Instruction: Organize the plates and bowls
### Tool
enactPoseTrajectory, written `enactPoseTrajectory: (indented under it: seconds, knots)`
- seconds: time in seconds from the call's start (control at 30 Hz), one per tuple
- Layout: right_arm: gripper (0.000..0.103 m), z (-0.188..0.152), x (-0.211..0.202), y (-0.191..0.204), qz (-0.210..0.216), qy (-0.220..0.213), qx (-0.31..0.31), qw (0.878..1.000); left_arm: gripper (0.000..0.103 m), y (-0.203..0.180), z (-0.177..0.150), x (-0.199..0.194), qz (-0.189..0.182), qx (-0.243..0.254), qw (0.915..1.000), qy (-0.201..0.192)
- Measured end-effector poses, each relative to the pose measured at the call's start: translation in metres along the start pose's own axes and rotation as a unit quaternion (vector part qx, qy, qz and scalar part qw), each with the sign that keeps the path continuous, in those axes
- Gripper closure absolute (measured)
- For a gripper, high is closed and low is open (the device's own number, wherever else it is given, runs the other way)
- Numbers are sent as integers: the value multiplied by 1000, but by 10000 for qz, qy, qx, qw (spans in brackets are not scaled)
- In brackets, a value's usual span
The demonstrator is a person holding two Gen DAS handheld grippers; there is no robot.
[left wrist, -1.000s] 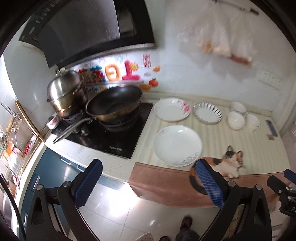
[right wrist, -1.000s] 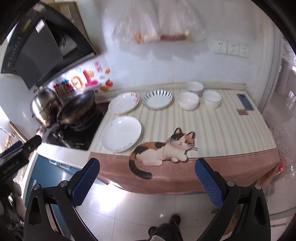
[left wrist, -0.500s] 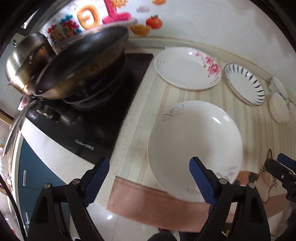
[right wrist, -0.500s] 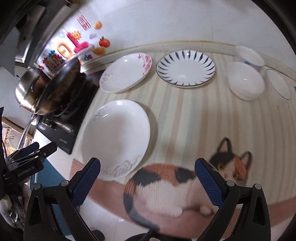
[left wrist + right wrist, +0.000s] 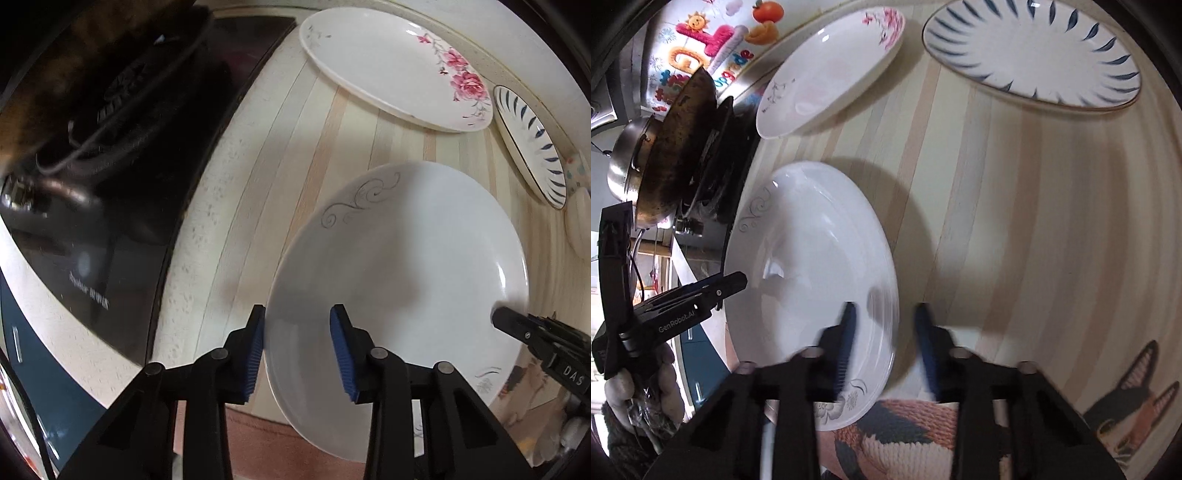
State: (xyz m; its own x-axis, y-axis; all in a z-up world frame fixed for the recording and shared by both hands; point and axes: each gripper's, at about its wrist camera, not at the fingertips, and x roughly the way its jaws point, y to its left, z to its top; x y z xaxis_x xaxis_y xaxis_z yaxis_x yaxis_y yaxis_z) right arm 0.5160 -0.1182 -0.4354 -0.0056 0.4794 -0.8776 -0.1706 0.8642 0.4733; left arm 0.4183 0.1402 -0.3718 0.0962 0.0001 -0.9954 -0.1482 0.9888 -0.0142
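My left gripper points straight down over the near-left rim of a white scroll-patterned plate; its jaws are closing, the rim between them, not yet clamped. My right gripper tilts down at the plate's opposite rim, jaws likewise closing astride it. The plate lies on the striped counter, beside the black stove, near a rose-patterned plate and a blue-striped plate.

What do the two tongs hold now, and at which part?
Nothing is gripped yet. Both tongs, left and right, are closing astride opposite rims of the white plate with grey scrolls; pads not yet pressing.
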Motion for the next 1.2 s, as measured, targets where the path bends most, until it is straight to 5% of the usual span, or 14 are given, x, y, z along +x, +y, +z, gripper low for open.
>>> enactPoseTrajectory:
  seconds: [0.5,0.8,1.2]
  knots:
    - [88,-20,-24,-5,-63,-264,-71,9996,71,-42,-5,-22,-154,447,9986,-221]
    - [88,-45,-77,-54,-144,-572,271,9979,71,-111,-12,-40,-432,1031,9928,-438]
    - [88,-92,-126,-146,-473,-867,1102,9890,70,-197,-30,-27,-645,1695,9831,-267]
